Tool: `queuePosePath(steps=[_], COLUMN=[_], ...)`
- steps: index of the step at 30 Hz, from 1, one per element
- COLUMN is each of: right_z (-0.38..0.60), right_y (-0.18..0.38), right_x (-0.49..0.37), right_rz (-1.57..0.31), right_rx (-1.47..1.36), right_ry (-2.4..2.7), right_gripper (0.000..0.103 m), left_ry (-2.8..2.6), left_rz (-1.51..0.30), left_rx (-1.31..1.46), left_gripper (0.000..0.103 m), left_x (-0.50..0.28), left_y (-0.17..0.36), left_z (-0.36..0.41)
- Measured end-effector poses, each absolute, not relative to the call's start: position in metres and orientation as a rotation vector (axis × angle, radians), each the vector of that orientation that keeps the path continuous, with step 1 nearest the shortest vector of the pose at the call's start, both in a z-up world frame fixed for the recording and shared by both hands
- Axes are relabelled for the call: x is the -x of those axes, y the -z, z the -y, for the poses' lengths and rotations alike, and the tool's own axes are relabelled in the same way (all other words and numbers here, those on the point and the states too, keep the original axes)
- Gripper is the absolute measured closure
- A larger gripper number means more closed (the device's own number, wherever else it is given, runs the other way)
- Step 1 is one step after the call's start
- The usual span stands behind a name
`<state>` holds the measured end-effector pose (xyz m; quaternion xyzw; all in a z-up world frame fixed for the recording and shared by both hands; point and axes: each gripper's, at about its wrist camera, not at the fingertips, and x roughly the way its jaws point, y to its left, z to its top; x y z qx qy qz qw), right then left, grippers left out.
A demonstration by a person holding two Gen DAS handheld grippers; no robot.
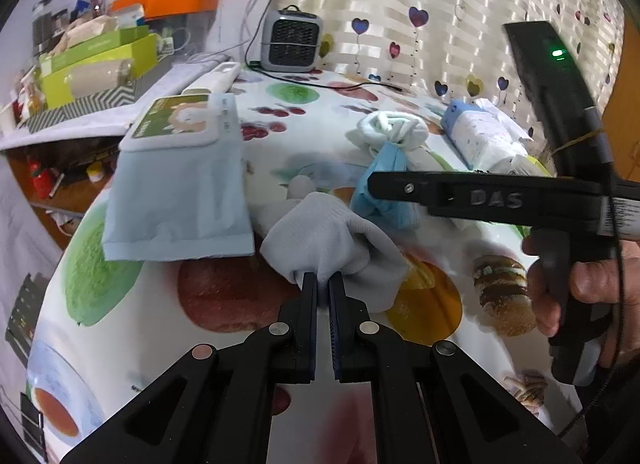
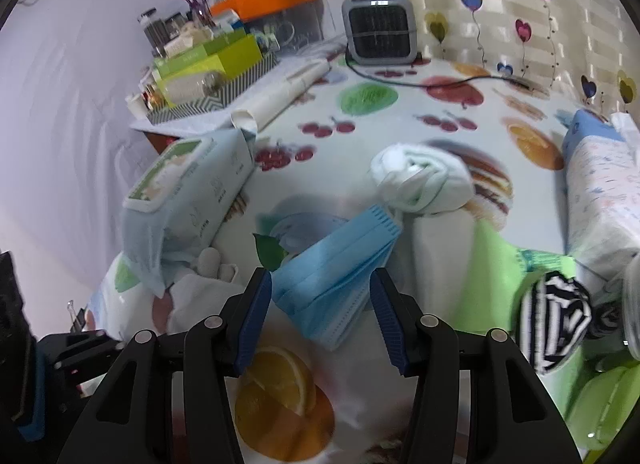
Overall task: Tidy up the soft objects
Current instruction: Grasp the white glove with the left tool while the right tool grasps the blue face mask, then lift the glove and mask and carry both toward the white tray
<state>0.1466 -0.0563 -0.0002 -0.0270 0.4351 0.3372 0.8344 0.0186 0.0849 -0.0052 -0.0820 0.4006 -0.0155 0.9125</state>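
Left wrist view: left gripper [image 1: 323,284] fingers clamped on grey cloth [image 1: 332,240]; right gripper [image 2: 320,312] fingers apart, straddling blue masks [image 2: 336,264]. White roll [image 2: 420,179], striped sock [image 2: 556,328] unsorted; task early.

Left tool [image 1: 323,282] clamped; right tool [image 2: 320,284] spread wide.

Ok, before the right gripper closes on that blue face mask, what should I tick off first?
1. Left gripper pinching the grey cloth: ok, jaws shut on a fold.
2. Right gripper open: ok.
3. Blue face mask between its fingers: ok, straddled.
4. Mask free of the white towel roll: cannot tell; its far edge meets the roll.
5. Wet wipes pack out of the way: ok, off to the left.
6. Mask held: not ok, still lies on the tablecloth.
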Motion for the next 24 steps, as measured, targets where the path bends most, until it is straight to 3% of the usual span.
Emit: queuePosePath(steps=[3,7,9,12,19,24], right_z=[0.049,0.047,0.047,0.047,0.061,0.077], right_y=[0.009,0.013,0.014,0.014,0.008,0.005], right_x=[-0.15,-0.152,-0.151,-0.147,-0.126,-0.113], right_rz=[-0.949,-0.944,-0.934,-0.92,-0.88,-0.872], right_rx=[0.064,0.074,0.08,0.104,0.129,0.104], right_ry=[-0.704,-0.697,-0.708,-0.718,-0.736,-0.743], right_gripper=[0.051,0.051,0.073,0.083,0.085,0.085], left_ry=[0.031,0.028,0.026,0.028,0.077,0.072], left_rz=[-0.83,-0.838,-0.835,-0.82,-0.792,-0.794], left_rx=[0.183,0.202,0.214,0.23,0.306,0.345], left_gripper=[0.096,0.075,0.071,0.065,0.044,0.04], left_x=[-0.017,-0.017,-0.017,-0.015,-0.015,-0.026], left_y=[0.006,0.007,0.006,0.003,0.0,-0.001], left_z=[-0.087,-0.09,-0.091,-0.094,-0.093,-0.091])
